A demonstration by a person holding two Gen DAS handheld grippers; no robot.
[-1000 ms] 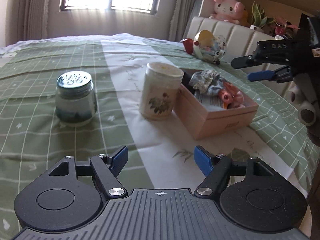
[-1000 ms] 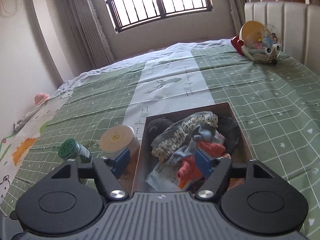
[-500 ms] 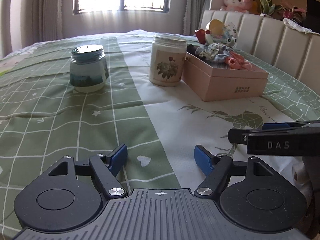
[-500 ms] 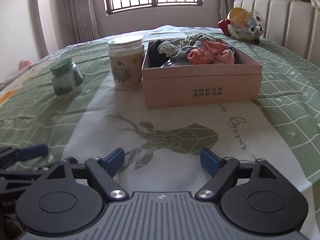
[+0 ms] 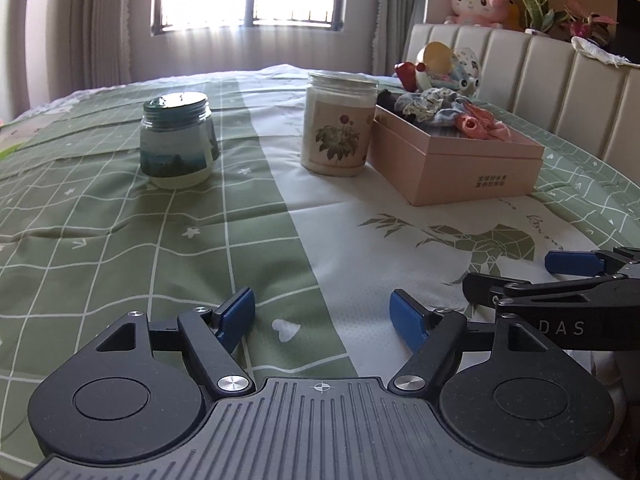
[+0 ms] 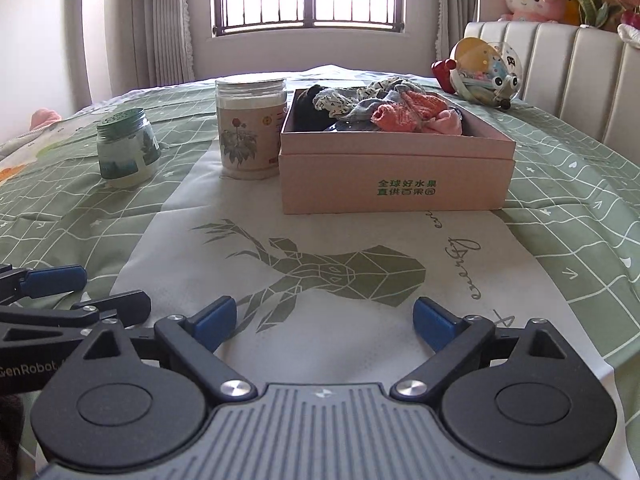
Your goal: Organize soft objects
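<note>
Left wrist view: my left tool (image 5: 322,312) is spread wide, nothing in it, low over the green grid-pattern bedspread (image 5: 120,240). The right tool (image 5: 560,276) sits just beside it at the right edge, also released. Risk I see: the two tools clip each other if I swing either inward.

Right wrist view: my right tool (image 6: 324,320) is empty, well short of the pink cardboard box (image 6: 396,176). The soft fabric pieces (image 6: 384,110) are piled in it, mounded above the rim. The tall white floral-label jar (image 6: 250,132) stands just beside the box's left wall; the short green-lidded glass jar (image 6: 126,150) stands further left. A careless reach could drag fabric over the rim or knock the tall jar.
</note>
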